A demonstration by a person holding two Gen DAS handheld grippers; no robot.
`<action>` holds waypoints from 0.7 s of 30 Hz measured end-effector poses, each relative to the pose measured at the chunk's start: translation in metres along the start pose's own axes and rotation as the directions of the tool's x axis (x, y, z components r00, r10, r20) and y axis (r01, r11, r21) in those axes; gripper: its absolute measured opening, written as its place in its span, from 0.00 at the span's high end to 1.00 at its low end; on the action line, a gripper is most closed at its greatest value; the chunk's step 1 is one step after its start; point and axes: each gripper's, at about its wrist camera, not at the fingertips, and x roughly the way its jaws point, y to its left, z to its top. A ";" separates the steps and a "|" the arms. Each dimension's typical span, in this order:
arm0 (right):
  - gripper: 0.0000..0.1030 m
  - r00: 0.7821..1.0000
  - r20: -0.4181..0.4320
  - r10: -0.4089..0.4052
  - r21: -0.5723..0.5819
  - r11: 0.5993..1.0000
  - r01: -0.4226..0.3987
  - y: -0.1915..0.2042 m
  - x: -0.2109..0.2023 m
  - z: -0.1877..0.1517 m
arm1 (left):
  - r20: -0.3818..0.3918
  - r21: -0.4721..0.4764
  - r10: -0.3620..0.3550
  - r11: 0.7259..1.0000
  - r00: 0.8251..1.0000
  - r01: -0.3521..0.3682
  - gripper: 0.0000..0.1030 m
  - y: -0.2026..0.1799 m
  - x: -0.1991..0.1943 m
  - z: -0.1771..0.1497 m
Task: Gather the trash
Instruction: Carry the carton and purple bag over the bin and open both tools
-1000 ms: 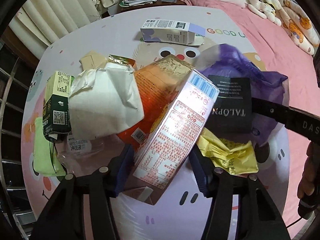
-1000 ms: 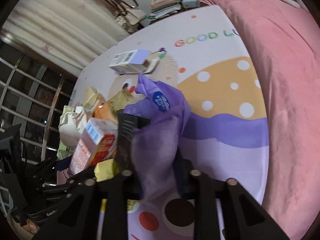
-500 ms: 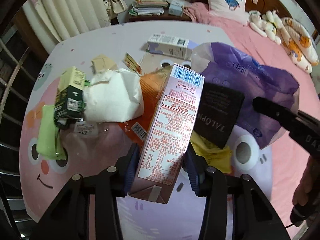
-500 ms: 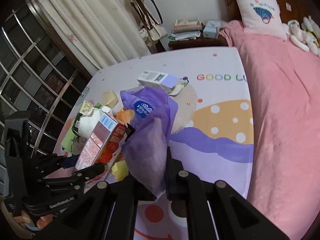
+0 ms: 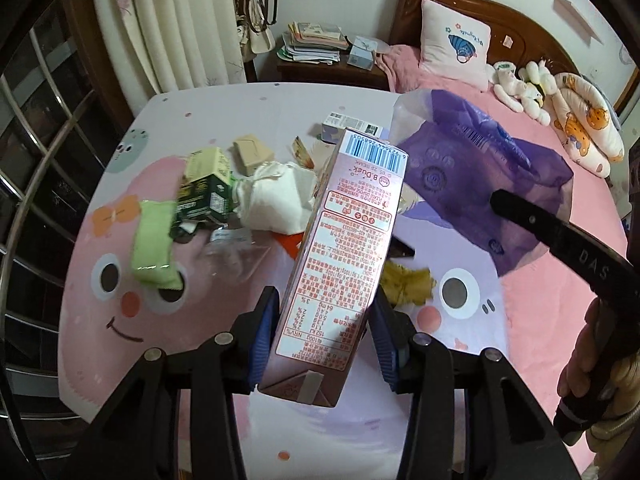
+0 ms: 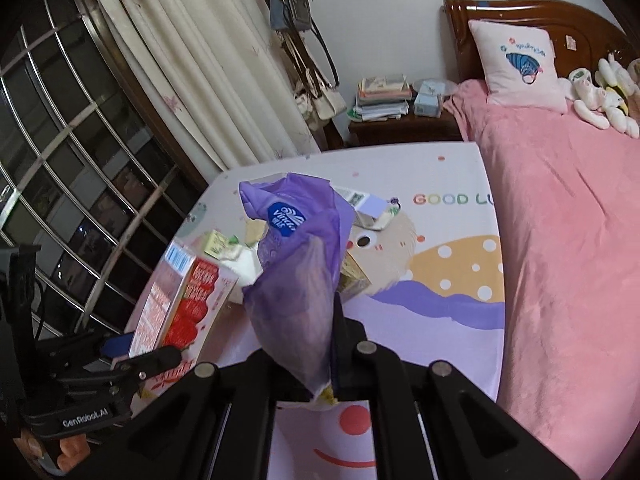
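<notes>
The pink carton (image 5: pixel 340 256) hides most of the orange wrapper (image 5: pixel 289 245).

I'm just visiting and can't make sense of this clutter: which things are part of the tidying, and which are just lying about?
Part of the job:
- pink carton, clamped in the left tongs
- purple bag, pinched in the right tongs
- white crumpled paper
- green carton
- yellow wrapper

Just lying about:
- pillow
- stacked books
- plush toys

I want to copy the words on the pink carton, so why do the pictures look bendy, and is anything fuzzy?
Left wrist view: the round lens bends the window bars at the edge, but the pink carton is sharp, its print upside down. Right wrist view: the purple bag close to the lens looks soft, and the corners go black.
</notes>
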 end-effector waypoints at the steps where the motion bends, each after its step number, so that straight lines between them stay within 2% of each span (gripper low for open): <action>1: 0.96 1.000 0.008 0.009 0.006 1.000 -0.009 0.005 -0.006 0.000 | 0.002 -0.001 0.000 1.000 1.000 0.000 0.58 0.003 -0.005 -0.002; 5: 0.96 0.999 0.030 0.024 0.009 1.000 -0.024 0.025 -0.024 -0.008 | 0.016 0.000 -0.016 1.000 1.000 0.016 0.58 0.018 -0.029 -0.011; 10: 0.96 0.999 0.042 0.002 0.008 1.000 -0.002 0.057 -0.046 -0.033 | 0.049 0.029 -0.053 0.998 0.997 0.051 0.58 0.037 -0.051 -0.027; 15: 0.96 0.997 0.057 -0.056 0.056 0.997 0.053 0.094 -0.066 -0.074 | 0.058 0.101 -0.106 0.990 0.993 0.100 0.58 0.060 -0.072 -0.055; 21: 0.96 0.991 0.052 -0.122 0.133 0.985 0.114 0.140 -0.085 -0.136 | 0.037 0.180 -0.166 0.971 0.985 0.157 0.58 0.097 -0.091 -0.103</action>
